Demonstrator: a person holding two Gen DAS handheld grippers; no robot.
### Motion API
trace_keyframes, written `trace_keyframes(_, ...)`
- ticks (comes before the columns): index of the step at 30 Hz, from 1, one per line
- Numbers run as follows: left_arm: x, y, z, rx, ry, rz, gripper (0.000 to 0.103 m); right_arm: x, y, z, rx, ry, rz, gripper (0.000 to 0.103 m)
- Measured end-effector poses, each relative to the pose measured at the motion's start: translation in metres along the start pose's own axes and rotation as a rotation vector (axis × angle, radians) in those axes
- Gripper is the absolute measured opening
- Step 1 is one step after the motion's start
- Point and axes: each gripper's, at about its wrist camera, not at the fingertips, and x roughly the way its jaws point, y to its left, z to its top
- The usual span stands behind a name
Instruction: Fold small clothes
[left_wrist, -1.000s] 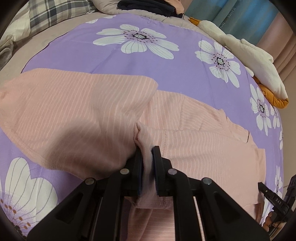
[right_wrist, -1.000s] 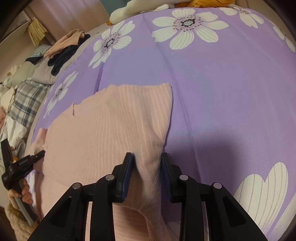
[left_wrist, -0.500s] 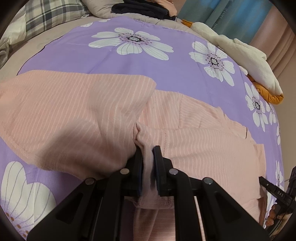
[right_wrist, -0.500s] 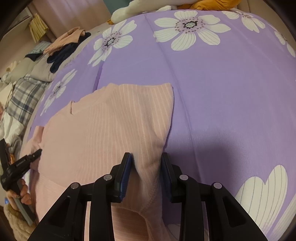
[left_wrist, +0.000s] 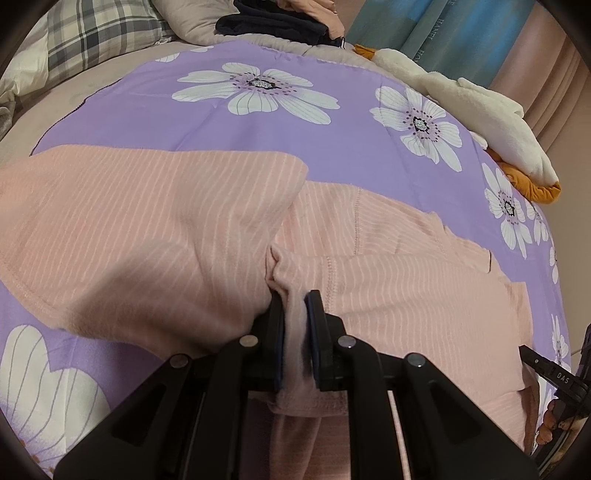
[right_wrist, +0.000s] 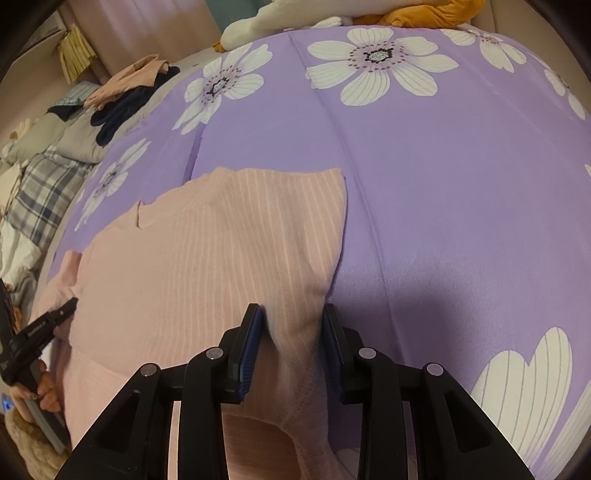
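the pink striped garment (left_wrist: 388, 280) lies spread on the purple flowered bedspread (left_wrist: 332, 147), nearer its front edge than the far edge where the cream plush toy (left_wrist: 480, 110) sits. the left gripper (left_wrist: 295, 314) has its fingers pressed together on a bunched fold of the garment, likely so that part can be lifted and carried over the rest. the right gripper (right_wrist: 293, 321) is spread a little wider, with a ridge of the same fabric rising between its fingers; it seems to be pinching that ridge, though the contact is not plain. so the cloth starts right at both claws and stretches forward from them, with one flap (left_wrist: 147, 229) already lying doubled over the body.
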Motion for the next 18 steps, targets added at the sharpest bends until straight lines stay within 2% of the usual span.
trace_keyframes(18,-0.0003,0.0059,-0.0021,-0.024,-0.018,-0.038,0.014,0.0016,0.0077,-0.002,-0.021,-0.021,-0.046,0.032)
